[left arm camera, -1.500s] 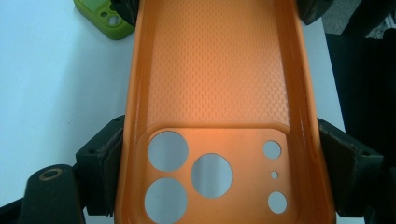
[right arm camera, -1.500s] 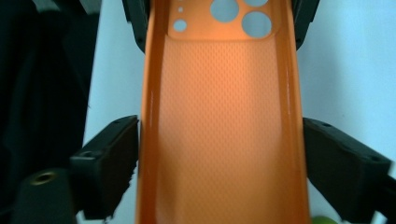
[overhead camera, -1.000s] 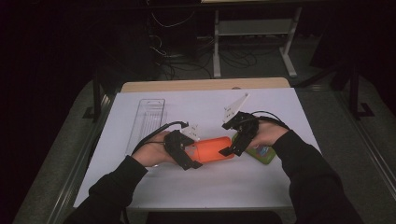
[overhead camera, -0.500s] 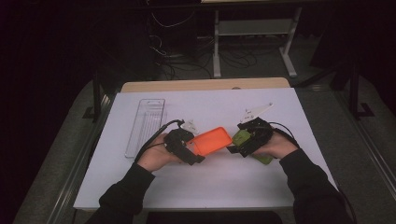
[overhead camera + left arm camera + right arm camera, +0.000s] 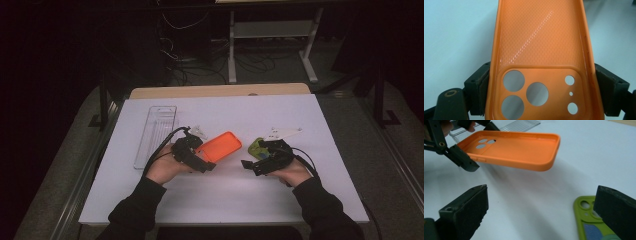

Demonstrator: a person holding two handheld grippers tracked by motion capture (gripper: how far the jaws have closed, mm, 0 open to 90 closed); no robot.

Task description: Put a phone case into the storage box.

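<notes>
Near the middle of the surface (image 5: 300, 115), the orange phone case (image 5: 220, 146) was gripped across its camera end by the left tongs (image 5: 207, 162), while the right tongs (image 5: 541, 215) were held wide open and empty beside a green case (image 5: 589, 225).

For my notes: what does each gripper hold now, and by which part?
Left gripper clamps the orange phone case across its camera-hole end. Right gripper is open, holding nothing.

Two phone cases, one orange (image 5: 219, 146), one green (image 5: 592, 222); one clear tray (image 5: 156, 135).
</notes>
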